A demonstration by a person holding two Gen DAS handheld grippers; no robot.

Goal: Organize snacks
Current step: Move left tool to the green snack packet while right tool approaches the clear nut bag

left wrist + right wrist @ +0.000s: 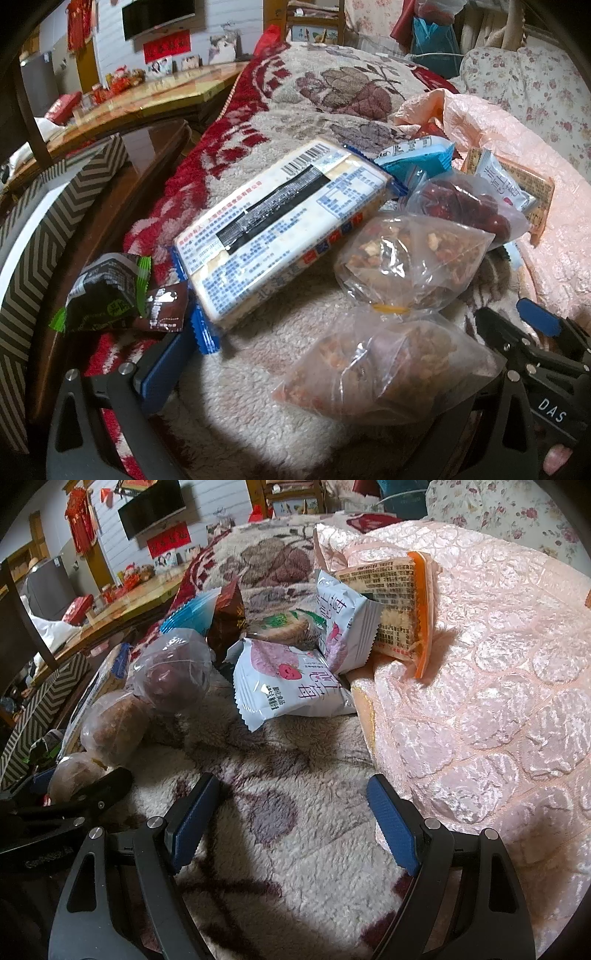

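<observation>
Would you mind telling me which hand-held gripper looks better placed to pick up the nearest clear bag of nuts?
Left. The nearest clear bag of nuts lies right between the open left hand-held gripper fingers, while the open right hand-held gripper faces bare blanket, with that bag off to its left.

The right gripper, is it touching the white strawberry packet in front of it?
Apart. In the right wrist view the right gripper is open over bare blanket, and the strawberry packet lies well beyond its fingers.
</observation>
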